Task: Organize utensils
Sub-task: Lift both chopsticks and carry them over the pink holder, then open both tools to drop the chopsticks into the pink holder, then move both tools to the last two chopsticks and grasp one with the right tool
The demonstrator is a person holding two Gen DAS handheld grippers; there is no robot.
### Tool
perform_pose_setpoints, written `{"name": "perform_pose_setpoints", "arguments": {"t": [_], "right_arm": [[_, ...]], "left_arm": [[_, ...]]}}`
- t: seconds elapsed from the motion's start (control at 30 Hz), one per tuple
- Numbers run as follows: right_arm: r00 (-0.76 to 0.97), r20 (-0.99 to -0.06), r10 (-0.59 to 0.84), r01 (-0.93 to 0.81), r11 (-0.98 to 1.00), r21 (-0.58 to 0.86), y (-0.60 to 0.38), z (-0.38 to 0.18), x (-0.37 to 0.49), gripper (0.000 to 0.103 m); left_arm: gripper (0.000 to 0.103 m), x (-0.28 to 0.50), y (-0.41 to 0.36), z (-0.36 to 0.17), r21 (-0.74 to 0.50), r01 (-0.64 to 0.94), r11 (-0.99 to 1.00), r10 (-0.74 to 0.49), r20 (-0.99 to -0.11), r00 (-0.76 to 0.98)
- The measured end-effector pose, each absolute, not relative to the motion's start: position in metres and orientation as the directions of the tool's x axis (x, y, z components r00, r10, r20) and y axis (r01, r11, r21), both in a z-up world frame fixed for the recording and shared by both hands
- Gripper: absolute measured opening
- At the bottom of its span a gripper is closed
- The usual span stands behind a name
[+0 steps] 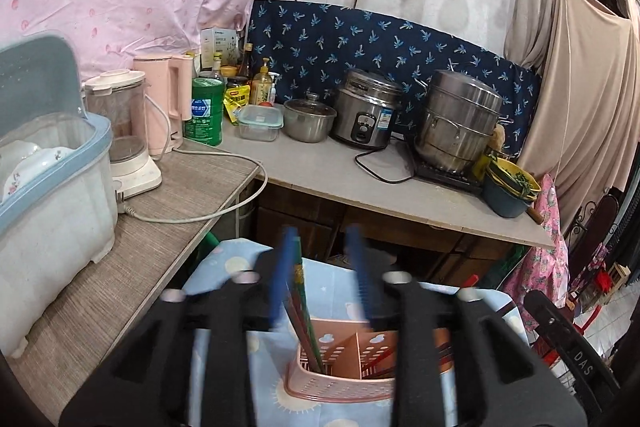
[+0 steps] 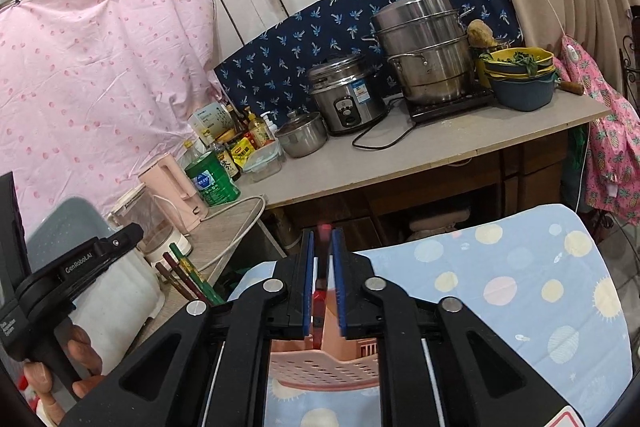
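Observation:
A pink perforated utensil holder (image 1: 340, 387) stands on a light blue patterned cloth (image 2: 500, 287), right below both grippers. Green and red chopsticks (image 1: 300, 291) stand in its left compartment and lean on the left pad of my left gripper (image 1: 320, 233). Its jaws are apart, with the right pad clear of the chopsticks. My right gripper (image 2: 322, 233) hangs over the holder (image 2: 320, 367) with a narrow gap between its pads. A red utensil (image 2: 320, 299) stands upright in that gap, its lower end inside the holder. The chopsticks' tops (image 2: 188, 275) show at the lower left in the right wrist view.
A wooden side table (image 1: 120, 267) on the left carries a covered dish rack (image 1: 52, 187), a blender (image 1: 120, 131) and a pink kettle (image 1: 164, 103). Behind, a counter (image 1: 328, 171) holds bottles, a small pot, a rice cooker (image 1: 366, 111), a steamer (image 1: 460, 123) and stacked bowls (image 1: 510, 191).

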State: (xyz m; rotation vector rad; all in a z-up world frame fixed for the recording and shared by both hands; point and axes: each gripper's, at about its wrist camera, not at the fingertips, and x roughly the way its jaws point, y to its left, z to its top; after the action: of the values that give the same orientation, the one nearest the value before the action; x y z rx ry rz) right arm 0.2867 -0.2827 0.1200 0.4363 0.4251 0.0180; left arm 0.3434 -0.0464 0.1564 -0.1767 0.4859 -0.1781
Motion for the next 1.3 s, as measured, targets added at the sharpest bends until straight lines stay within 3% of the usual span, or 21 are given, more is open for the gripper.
{"name": "perform_pose_setpoints", "arguments": {"t": [0.03, 0.27, 0.7, 0.93, 1.3], "right_arm": [[0.912, -0.394, 0.11, 0.073, 0.905, 0.419, -0.283, 0.12, 0.285, 0.016], [0.913, -0.394, 0.108, 0.066, 0.913, 0.403, -0.278, 0.123, 0.265, 0.022], [0.906, -0.408, 0.115, 0.047, 0.929, 0.367, -0.263, 0.116, 0.202, 0.03], [0.875, -0.47, 0.112, 0.035, 0.956, 0.293, -0.241, 0.086, 0.15, 0.03], [0.765, -0.632, 0.126, 0.008, 0.979, 0.204, -0.2, 0.009, 0.079, 0.03]], "left_arm": [[0.054, 0.341, -0.045, 0.157, -0.21, 0.118, 0.971, -0.202, -0.442, 0.874], [0.062, 0.322, -0.036, 0.154, -0.213, 0.111, 0.971, -0.198, -0.451, 0.87], [0.07, 0.252, -0.026, 0.138, -0.159, 0.132, 0.978, -0.193, -0.473, 0.859], [0.07, 0.2, -0.025, 0.101, -0.076, 0.136, 0.988, -0.156, -0.523, 0.838], [0.07, 0.137, -0.014, 0.026, -0.058, 0.133, 0.989, -0.137, -0.669, 0.731]]}}
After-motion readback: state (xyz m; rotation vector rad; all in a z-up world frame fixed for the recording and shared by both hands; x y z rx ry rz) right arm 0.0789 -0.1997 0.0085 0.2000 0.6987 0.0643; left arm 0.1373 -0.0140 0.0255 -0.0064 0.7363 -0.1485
